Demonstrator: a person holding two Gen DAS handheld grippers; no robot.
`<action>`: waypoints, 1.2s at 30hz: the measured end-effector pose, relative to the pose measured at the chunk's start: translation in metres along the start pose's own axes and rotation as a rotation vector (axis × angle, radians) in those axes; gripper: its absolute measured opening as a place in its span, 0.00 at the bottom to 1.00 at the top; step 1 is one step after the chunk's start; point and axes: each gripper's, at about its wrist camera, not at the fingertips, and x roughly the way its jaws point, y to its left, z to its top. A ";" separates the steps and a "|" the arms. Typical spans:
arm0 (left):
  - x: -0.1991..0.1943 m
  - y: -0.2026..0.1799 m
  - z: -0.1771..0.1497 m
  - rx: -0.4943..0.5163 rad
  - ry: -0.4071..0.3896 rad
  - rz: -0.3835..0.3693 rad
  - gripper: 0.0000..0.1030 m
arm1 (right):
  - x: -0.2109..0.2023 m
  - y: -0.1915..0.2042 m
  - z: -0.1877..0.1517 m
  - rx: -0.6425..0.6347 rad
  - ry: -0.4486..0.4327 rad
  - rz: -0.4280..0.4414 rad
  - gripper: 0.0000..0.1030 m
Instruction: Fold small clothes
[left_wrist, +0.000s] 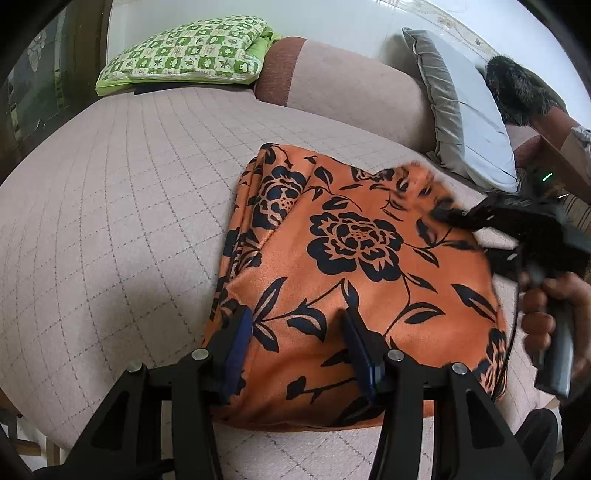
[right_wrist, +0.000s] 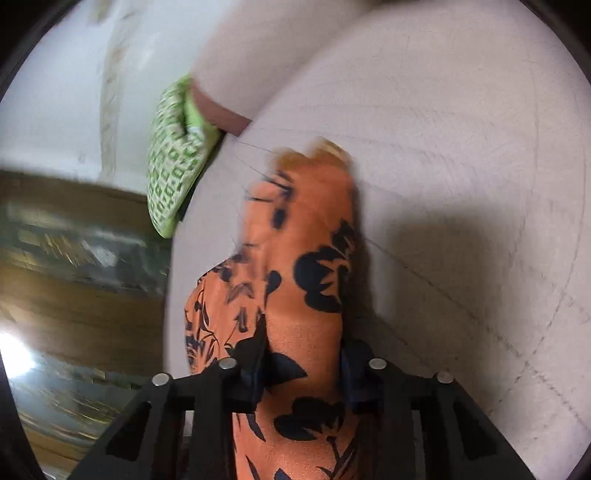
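An orange garment with black flowers (left_wrist: 354, 266) lies partly folded on the quilted beige sofa seat (left_wrist: 110, 206). My left gripper (left_wrist: 297, 332) is open, its blue-padded fingers (left_wrist: 236, 343) resting over the garment's near edge. My right gripper (left_wrist: 454, 216) shows blurred at the garment's far right corner, held by a hand (left_wrist: 546, 314). In the right wrist view the garment (right_wrist: 306, 295) runs up between the fingers of my right gripper (right_wrist: 303, 365), which grips a bunched fold of it. That view is motion-blurred.
A green checked pillow (left_wrist: 188, 51) lies at the seat's far end and shows in the right wrist view (right_wrist: 173, 173). A grey cushion (left_wrist: 465, 110) and a dark furry item (left_wrist: 517, 88) lean on the backrest (left_wrist: 340, 81). Wooden floor (right_wrist: 74, 295) lies beyond the seat edge.
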 end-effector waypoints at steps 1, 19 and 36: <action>0.000 0.000 0.000 -0.003 0.000 -0.003 0.51 | -0.006 0.016 -0.003 -0.085 -0.039 -0.059 0.29; 0.000 0.001 0.001 -0.033 0.000 -0.030 0.51 | 0.036 -0.002 0.041 -0.023 0.000 -0.124 0.17; 0.006 0.073 -0.013 -0.297 0.144 -0.078 0.53 | -0.013 0.047 -0.098 -0.154 0.138 -0.016 0.79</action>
